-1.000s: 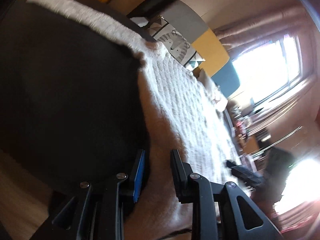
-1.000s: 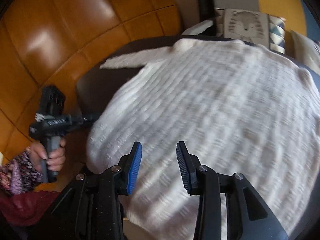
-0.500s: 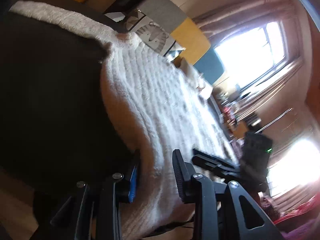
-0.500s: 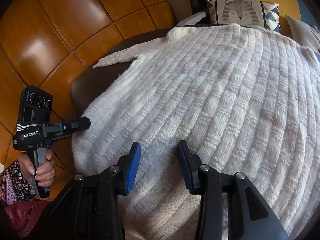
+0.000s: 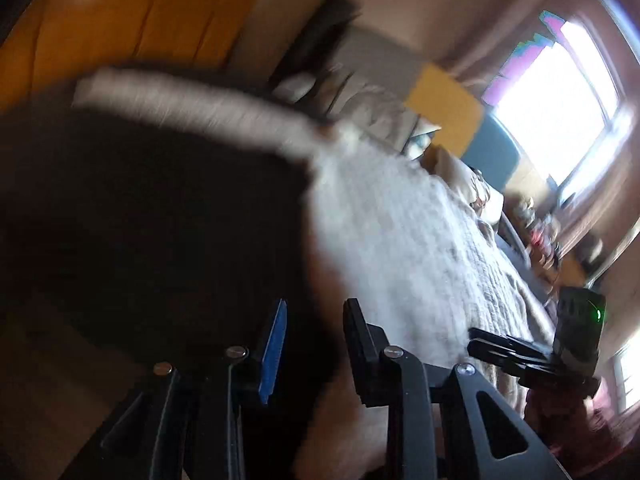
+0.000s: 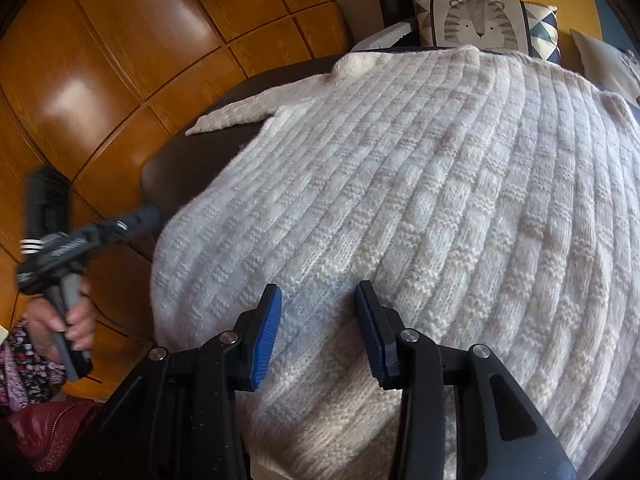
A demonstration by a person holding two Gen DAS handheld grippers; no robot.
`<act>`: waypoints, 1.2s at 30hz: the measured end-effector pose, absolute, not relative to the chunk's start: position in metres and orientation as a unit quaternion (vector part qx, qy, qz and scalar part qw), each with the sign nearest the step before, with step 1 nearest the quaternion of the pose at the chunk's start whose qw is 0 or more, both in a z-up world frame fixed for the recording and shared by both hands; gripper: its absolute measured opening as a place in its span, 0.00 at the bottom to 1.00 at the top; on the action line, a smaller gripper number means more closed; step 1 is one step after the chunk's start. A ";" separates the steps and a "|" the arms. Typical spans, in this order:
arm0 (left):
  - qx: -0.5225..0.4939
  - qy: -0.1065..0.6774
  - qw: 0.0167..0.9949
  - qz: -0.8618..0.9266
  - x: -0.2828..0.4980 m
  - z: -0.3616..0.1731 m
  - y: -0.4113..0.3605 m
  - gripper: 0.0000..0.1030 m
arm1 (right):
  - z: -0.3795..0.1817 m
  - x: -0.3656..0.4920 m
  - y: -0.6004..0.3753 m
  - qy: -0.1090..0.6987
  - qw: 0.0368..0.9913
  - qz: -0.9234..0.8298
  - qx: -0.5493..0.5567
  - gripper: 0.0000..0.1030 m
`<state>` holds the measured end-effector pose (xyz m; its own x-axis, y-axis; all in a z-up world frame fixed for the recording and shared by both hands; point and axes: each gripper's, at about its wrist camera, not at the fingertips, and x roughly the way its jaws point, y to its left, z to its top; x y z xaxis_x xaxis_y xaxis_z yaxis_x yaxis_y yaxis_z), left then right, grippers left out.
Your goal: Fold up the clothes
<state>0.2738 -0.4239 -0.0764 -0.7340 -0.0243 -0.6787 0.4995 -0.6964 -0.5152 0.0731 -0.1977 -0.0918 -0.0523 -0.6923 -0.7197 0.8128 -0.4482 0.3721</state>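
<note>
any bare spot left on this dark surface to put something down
One free patch: the dark surface at its left corner, bordered by the sleeve behind, the sweater body on the right and the left gripper in front. Elsewhere the sweater covers it.

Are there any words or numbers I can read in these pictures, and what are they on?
None can be read.
Left gripper: pale marks on its body, too blurred to read.
Tiger cushion: a drawing only, no words.
White sweater: no label showing.
</note>
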 end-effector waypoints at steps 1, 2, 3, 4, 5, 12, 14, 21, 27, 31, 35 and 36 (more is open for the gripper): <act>0.329 0.360 0.143 -0.861 0.277 -0.082 -0.423 0.28 | -0.092 0.073 -0.197 0.065 0.521 -0.722 0.451 0.41; 0.315 0.345 0.138 -0.873 0.280 -0.082 -0.418 0.28 | -0.092 0.072 -0.197 0.062 0.521 -0.721 0.452 0.41; 0.308 0.334 0.121 -0.882 0.280 -0.081 -0.411 0.28 | -0.092 0.072 -0.197 0.060 0.521 -0.721 0.453 0.41; 0.314 0.331 0.103 -0.884 0.275 -0.083 -0.406 0.28 | -0.092 0.072 -0.196 0.058 0.521 -0.721 0.454 0.41; 0.323 0.329 0.087 -0.883 0.270 -0.086 -0.402 0.28 | -0.092 0.072 -0.196 0.055 0.520 -0.720 0.455 0.41; 0.339 0.278 0.023 -0.899 0.217 -0.080 -0.369 0.29 | -0.092 0.067 -0.195 0.041 0.520 -0.713 0.468 0.41; 0.337 0.299 0.014 -0.893 0.210 -0.079 -0.368 0.30 | -0.091 0.067 -0.196 0.041 0.518 -0.713 0.471 0.41; 0.332 0.407 0.028 -0.850 0.216 -0.091 -0.389 0.10 | -0.089 0.076 -0.201 0.089 0.518 -0.723 0.448 0.41; 0.293 0.379 0.082 -0.874 0.259 -0.059 -0.395 0.08 | -0.092 0.072 -0.199 0.073 0.520 -0.720 0.453 0.41; 0.272 0.382 0.128 -0.874 0.290 -0.061 -0.412 0.08 | -0.092 0.070 -0.198 0.066 0.520 -0.719 0.456 0.41; 0.306 0.377 0.195 -0.852 0.293 -0.090 -0.420 0.04 | -0.092 0.070 -0.196 0.063 0.520 -0.720 0.455 0.41; 0.315 0.370 0.211 -0.848 0.297 -0.097 -0.421 0.04 | -0.092 0.070 -0.196 0.062 0.520 -0.720 0.455 0.41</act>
